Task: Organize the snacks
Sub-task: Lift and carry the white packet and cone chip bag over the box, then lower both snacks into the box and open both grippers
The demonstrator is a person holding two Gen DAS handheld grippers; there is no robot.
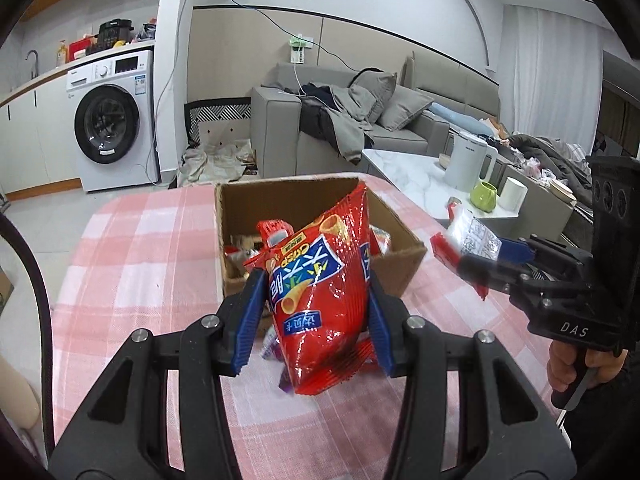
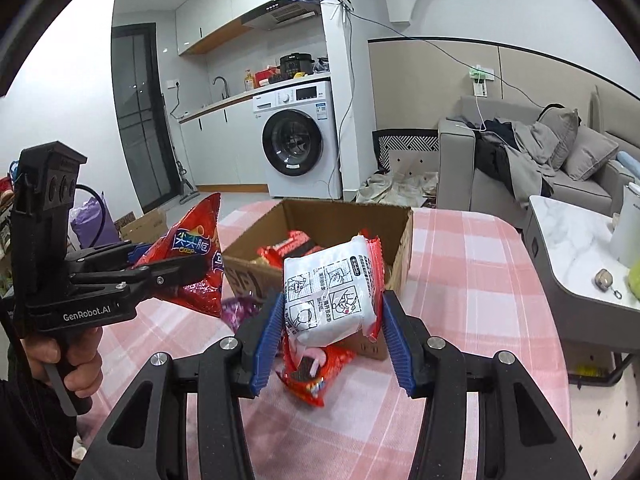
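Note:
My left gripper is shut on a red crisp bag, held above the pink checked tablecloth just in front of the open cardboard box. The bag also shows in the right wrist view. My right gripper is shut on a white noodle packet with red ends, held near the box's front right corner. In the left wrist view that packet is to the right of the box. Several red snack packs lie inside the box.
A red snack pack and a purple packet lie on the tablecloth in front of the box. A marble side table with a kettle and mugs stands at the right. A sofa and washing machine are behind.

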